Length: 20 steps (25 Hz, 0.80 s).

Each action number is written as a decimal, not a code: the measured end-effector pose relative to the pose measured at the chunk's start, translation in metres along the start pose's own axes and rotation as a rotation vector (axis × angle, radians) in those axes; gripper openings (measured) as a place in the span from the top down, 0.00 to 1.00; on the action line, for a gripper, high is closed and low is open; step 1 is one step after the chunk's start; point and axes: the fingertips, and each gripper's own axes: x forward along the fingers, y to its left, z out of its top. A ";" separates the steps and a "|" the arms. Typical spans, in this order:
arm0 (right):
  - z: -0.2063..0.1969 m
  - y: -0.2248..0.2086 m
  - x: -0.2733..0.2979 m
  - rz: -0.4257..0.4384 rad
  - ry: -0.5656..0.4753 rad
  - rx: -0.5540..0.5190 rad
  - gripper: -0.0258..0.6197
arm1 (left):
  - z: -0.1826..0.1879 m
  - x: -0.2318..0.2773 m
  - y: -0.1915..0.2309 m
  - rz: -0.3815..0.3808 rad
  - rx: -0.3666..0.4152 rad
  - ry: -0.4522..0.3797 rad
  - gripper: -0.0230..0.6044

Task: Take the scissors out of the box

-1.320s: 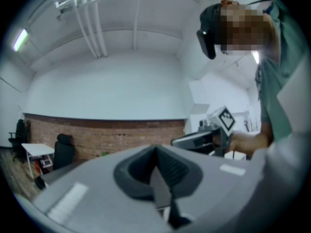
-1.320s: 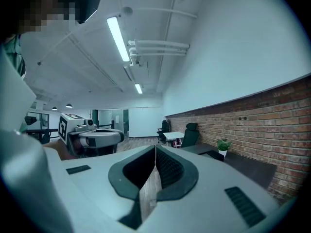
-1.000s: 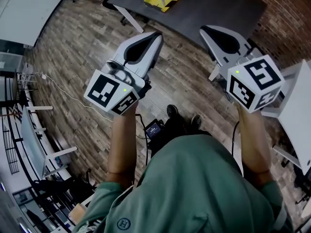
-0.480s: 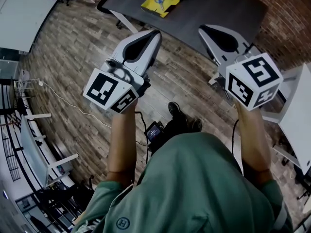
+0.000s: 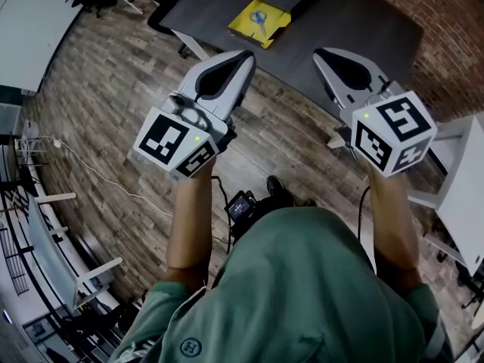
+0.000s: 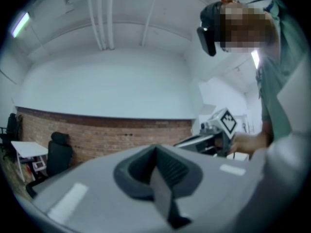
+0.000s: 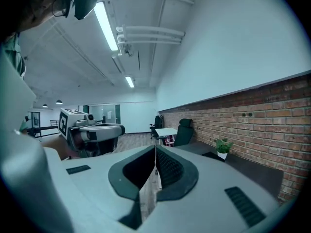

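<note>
As the person is stepping closer, the yellow box (image 5: 243,30) with the blue scissors (image 5: 259,21) is coming further into the head view, lying on the left half of the dark tabletop (image 5: 355,21). The left gripper (image 5: 243,56) and right gripper (image 5: 323,53) are hanging over the wood floor (image 5: 113,89), jaws pressed together and holding nothing, so the reach is probably still coming. A brick wall (image 5: 446,21) is bordering the room.

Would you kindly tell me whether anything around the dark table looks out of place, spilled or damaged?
Nothing stands out. The open yellow box lies flat on the dark grey table with the blue-handled scissors inside it. The left gripper and right gripper are both shut, empty and touching nothing.
</note>
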 end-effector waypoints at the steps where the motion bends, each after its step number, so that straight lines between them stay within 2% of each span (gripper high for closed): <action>1: 0.000 -0.001 0.007 -0.006 0.003 0.000 0.95 | -0.001 0.000 0.008 -0.004 -0.002 -0.001 0.99; 8: 0.002 -0.008 0.049 -0.039 0.018 0.008 0.95 | -0.013 0.003 0.047 -0.039 -0.018 0.002 0.99; 20: -0.010 -0.055 0.110 0.007 0.044 0.037 0.95 | -0.039 0.041 0.101 -0.006 -0.047 0.046 0.99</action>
